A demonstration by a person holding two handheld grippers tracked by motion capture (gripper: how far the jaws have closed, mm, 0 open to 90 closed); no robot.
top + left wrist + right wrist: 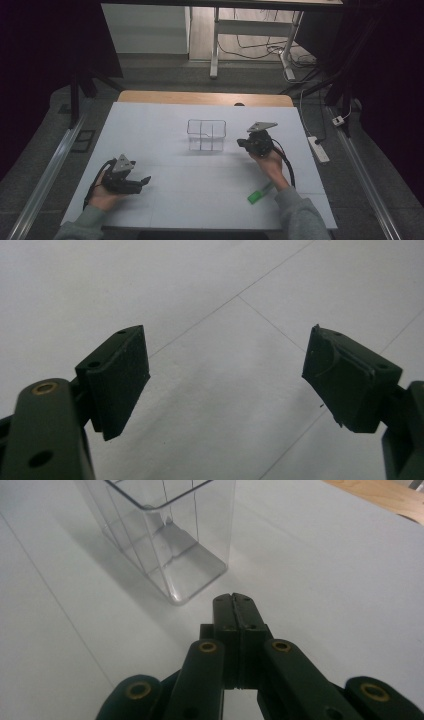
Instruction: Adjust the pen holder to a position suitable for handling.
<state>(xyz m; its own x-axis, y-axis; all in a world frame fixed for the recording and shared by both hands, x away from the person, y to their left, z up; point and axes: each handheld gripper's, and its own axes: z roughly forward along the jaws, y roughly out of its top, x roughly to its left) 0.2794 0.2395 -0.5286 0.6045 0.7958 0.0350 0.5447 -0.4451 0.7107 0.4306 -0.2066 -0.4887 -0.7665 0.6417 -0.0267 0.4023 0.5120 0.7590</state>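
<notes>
- Clear divided container (206, 135) stands upright on the white table (165, 200), nothing inside.
- Right gripper (246, 143) just beside it, jaws clenched together, holding nothing.
- Left gripper (145, 180) spread wide apart.

Left gripper (142, 181) and right gripper (242, 143): black, two-jawed, brass-coloured pivot screws, grey three-cornered top plates, black trailing cables. The person wore grey-green sleeves (300, 216).

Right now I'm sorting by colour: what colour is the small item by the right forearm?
Bright green, clearest in the high view.
</notes>
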